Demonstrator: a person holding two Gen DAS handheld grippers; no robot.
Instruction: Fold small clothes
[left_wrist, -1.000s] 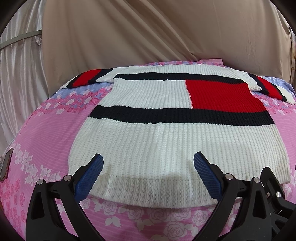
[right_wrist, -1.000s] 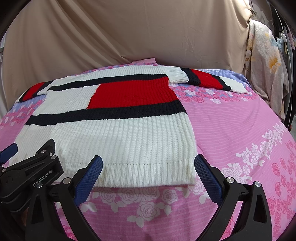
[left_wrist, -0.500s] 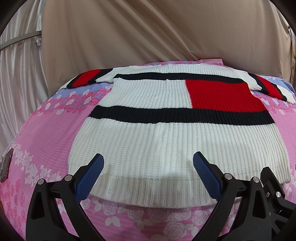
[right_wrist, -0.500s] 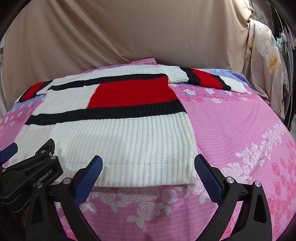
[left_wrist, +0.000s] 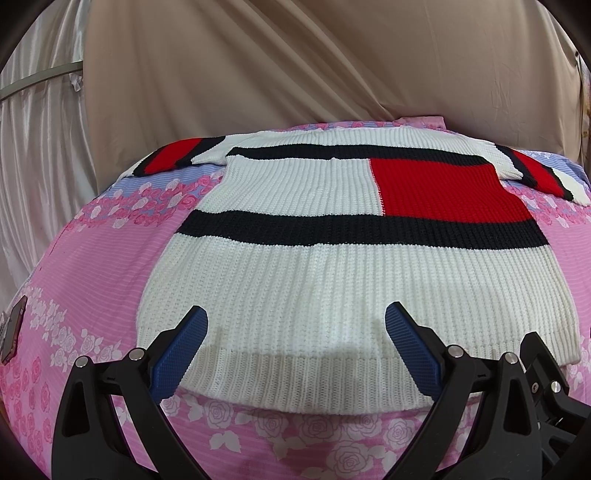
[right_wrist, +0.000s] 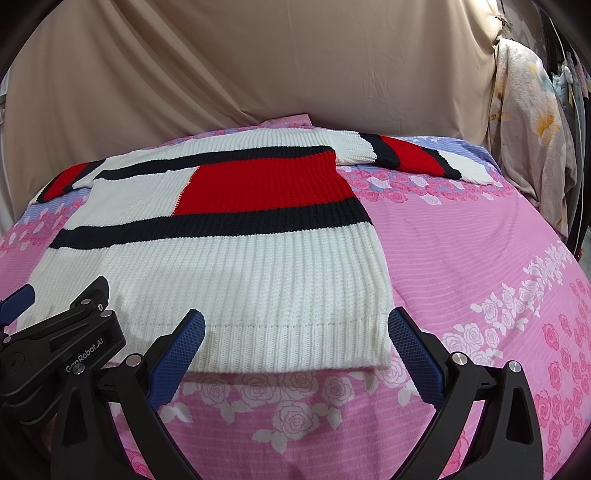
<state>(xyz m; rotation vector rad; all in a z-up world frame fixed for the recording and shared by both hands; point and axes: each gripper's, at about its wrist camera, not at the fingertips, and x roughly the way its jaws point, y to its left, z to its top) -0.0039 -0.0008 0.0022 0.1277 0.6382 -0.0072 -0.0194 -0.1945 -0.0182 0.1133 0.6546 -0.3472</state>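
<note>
A white knit sweater (left_wrist: 332, 288) with black bands and a red block lies spread flat on the pink floral bedsheet (left_wrist: 92, 266), sleeves stretched out to both sides. My left gripper (left_wrist: 295, 332) hovers open over the ribbed hem near its left half, nothing between its blue pads. In the right wrist view the same sweater (right_wrist: 221, 266) fills the left and middle, and my right gripper (right_wrist: 295, 332) stands open over the hem's right corner. The left gripper's black body (right_wrist: 62, 354) shows at the lower left there.
Beige curtain (left_wrist: 295, 66) hangs behind the bed. A flowered cloth (right_wrist: 524, 129) hangs at the far right. A dark flat device (left_wrist: 13, 328) lies at the bed's left edge. Bare pink sheet (right_wrist: 480, 258) stretches right of the sweater.
Both grippers have barely shifted; the left one has crept slightly forward over the hem. The sweater lies as before.
</note>
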